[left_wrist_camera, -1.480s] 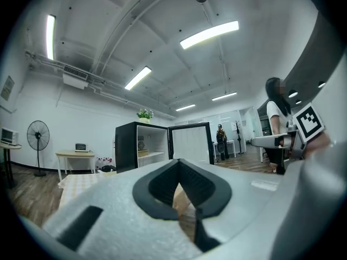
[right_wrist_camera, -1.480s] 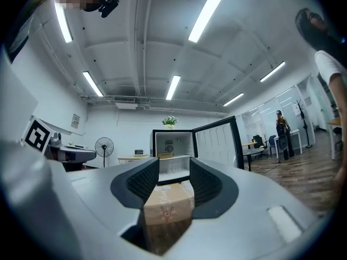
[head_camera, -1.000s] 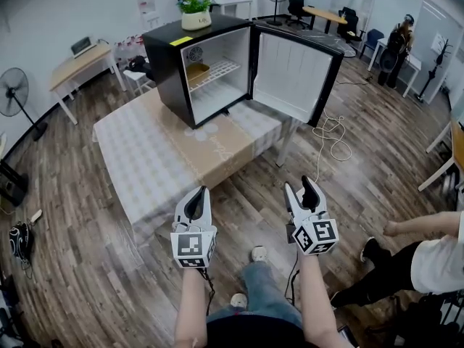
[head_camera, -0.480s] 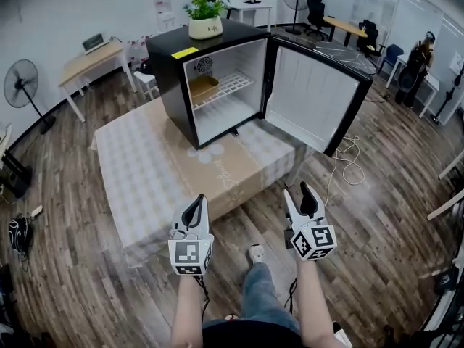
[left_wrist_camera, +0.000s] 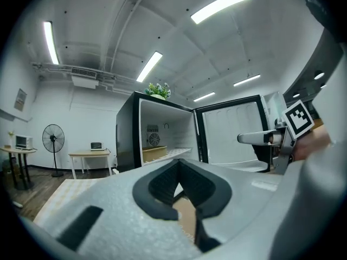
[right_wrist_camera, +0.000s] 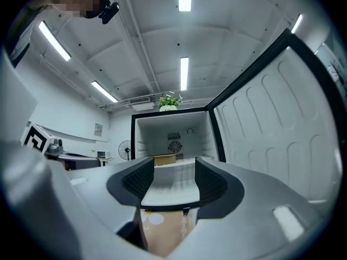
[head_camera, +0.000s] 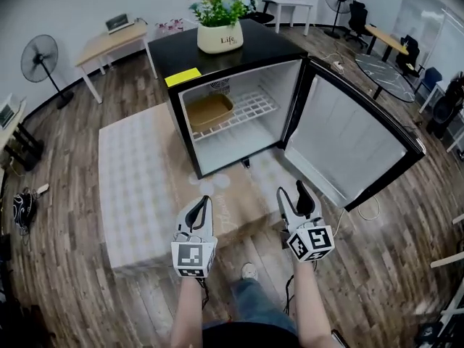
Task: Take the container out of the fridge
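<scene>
The fridge stands on the bench. The container sits on the shelf inside, at the left.

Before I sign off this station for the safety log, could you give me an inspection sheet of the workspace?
Surface: checked-cloth low table, carrying the open black mini fridge.
Job's things: brown rectangular container on the fridge's wire shelf.
Clutter: white-potted green plant on the fridge top.
Grippers: left gripper jaws together, empty; right gripper jaws apart, empty.
Cables: pale cord on the floor under the door.
Surroundings: black standing fan, wooden desk.
</scene>
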`<state>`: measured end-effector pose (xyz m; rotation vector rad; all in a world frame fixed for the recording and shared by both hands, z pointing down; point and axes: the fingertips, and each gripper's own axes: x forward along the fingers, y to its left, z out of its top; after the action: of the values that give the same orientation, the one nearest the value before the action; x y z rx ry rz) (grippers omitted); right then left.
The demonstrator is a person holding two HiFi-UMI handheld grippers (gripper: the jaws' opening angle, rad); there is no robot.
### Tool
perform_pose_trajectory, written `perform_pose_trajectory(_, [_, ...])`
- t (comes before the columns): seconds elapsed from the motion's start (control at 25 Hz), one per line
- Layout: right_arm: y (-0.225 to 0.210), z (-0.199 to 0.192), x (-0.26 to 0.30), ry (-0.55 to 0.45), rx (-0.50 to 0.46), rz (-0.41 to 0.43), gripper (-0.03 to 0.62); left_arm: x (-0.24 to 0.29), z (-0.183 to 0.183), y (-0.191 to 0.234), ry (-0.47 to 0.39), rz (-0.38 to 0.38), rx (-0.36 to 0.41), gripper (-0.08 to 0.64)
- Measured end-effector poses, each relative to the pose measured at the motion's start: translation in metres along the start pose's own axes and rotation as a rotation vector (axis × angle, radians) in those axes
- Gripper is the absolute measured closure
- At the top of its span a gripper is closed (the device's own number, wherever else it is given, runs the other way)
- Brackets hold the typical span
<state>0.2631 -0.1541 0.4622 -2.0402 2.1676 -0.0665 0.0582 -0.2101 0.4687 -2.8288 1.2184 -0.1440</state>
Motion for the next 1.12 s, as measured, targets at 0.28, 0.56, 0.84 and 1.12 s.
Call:
perform_pose_trajectory(0.28, [-0.004,0.003,0.061,0.023,-0.019,0.186,0.364,0.043,0.014,-0.003,-0.013,0.097,-0.006,0.555])
perform_pose_trajectory(0.56, [0.02,0.0,0.103,0.068,-0.097,0.319,0.364,0.055,0.021,0.006,-0.016,0.152,-0.002,0.554])
perform_pose_trajectory(0.84, [0.04,0.0,0.134,0.128,-0.251,0.421,0.364,0.062,0.022,0.021,-0.036,0.194,-0.026,0.554])
perform_pose_trajectory(1.12, [0.06,-0.01,0.157,0.214,-0.435,0.519,0.364,0.068,0.024,0.03,-0.035,0.212,-0.031,0.554])
